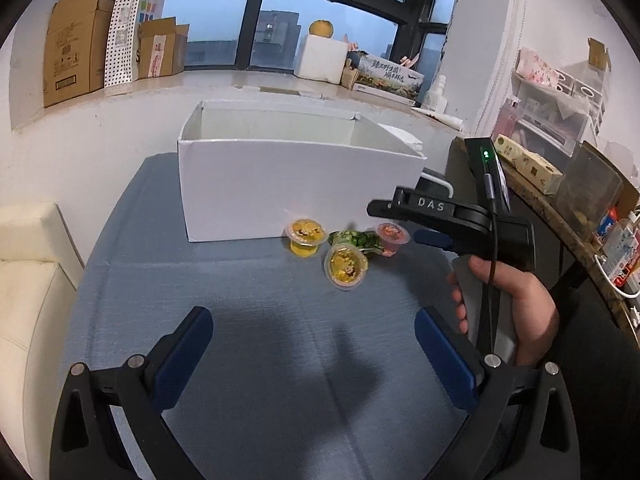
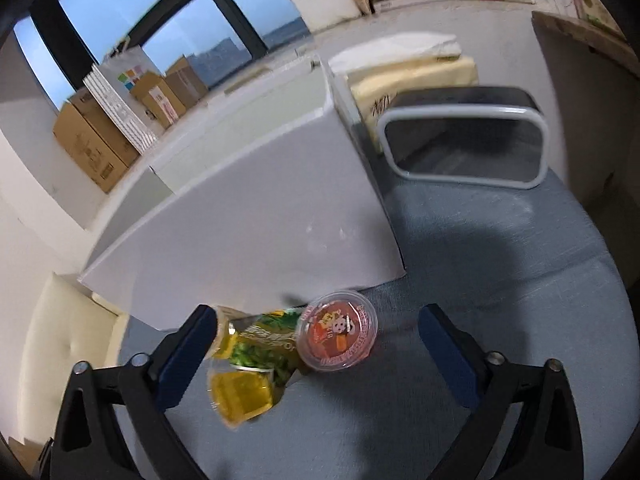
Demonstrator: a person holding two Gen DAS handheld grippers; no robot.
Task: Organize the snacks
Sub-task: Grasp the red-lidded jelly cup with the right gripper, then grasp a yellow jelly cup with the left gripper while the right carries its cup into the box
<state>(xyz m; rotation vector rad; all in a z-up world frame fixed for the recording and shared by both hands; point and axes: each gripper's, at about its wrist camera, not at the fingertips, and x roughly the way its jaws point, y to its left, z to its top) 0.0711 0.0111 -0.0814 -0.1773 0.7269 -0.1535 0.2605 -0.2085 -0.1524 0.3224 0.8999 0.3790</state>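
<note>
Here the blue-grey tablecloth [image 1: 248, 320] covers the whole table; its left edge runs beside a cream sofa [image 1: 28, 264], and a broad bare stretch of cloth lies between the left gripper [image 1: 314, 344] and the snacks. That gripper hovers above this stretch with its jaws spread wide and nothing between them.

The white cardboard box [image 1: 296, 188] is the largest thing on the cloth, standing open-topped at the far side; the part of its inside that shows holds nothing. Just beside its right end, seen from the right wrist, stands a dark bin with a grey rim [image 2: 464, 140], also open, and what shows of its interior is bare.

The snacks sit in a tight cluster on the cloth just in front of the box's near right corner. A green snack packet [image 1: 354, 240] lies flat in the middle of them. One yellow jelly cup [image 1: 306, 236] stands close against the box wall, a second yellow jelly cup [image 1: 346, 266] lies tipped toward the camera in front of the packet, and a red jelly cup [image 1: 392, 238] with a printed lid stands at the right, touching the packet.

The right gripper [image 2: 316, 344], held in a hand [image 1: 516, 312], hangs over the cluster, jaws wide, gripping nothing.
</note>
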